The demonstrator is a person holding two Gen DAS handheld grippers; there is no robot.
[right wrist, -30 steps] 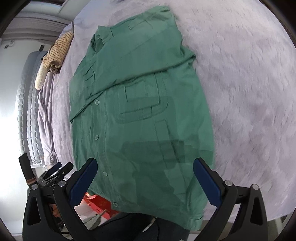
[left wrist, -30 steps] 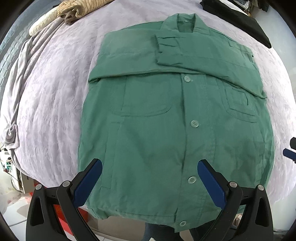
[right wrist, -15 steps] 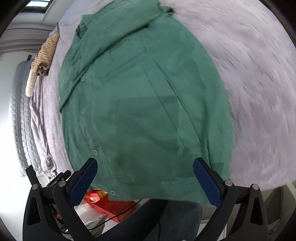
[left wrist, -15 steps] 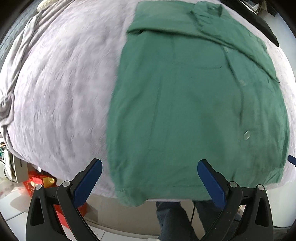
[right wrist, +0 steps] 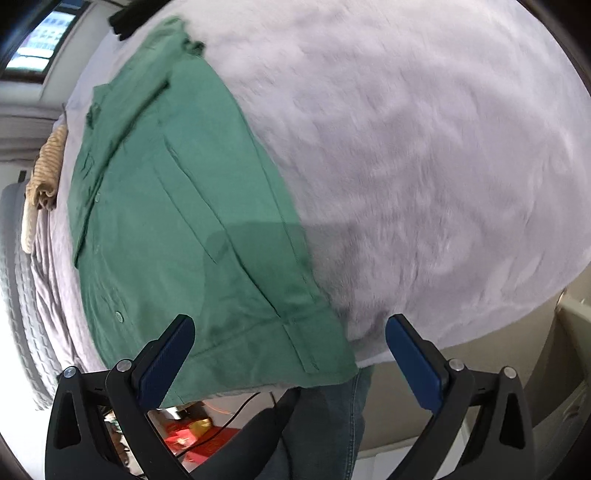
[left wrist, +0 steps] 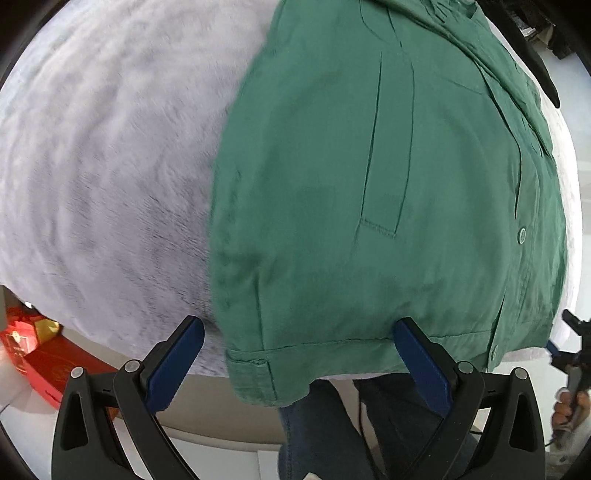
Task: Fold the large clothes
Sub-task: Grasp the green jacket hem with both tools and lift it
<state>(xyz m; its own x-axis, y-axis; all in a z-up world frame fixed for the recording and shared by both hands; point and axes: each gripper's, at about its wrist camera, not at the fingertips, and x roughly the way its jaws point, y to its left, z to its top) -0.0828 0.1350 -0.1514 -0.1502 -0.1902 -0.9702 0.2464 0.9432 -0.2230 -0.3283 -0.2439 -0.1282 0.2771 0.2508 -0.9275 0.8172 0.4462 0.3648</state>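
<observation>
A green button-up shirt point(left wrist: 369, 184) lies flat, front up, on a pale lilac fleece bed cover point(left wrist: 103, 147), its sleeves folded across the chest. Its hem hangs a little over the near bed edge. My left gripper point(left wrist: 299, 354) is open, its jaws either side of the shirt's near left hem corner. In the right wrist view the shirt point(right wrist: 177, 229) fills the left half. My right gripper point(right wrist: 290, 354) is open, its jaws either side of the near right hem corner. Neither gripper holds cloth.
The person's jeans point(left wrist: 325, 435) stand at the bed's near edge. A red box point(left wrist: 33, 350) sits on the floor to the left. A striped beige cloth point(right wrist: 44, 166) and a dark garment point(right wrist: 125, 18) lie at the bed's far side.
Both grippers have come down and spread apart toward the shirt's near hem corners, the left one leftward and the right one rightward. Both jaws stayed open.
</observation>
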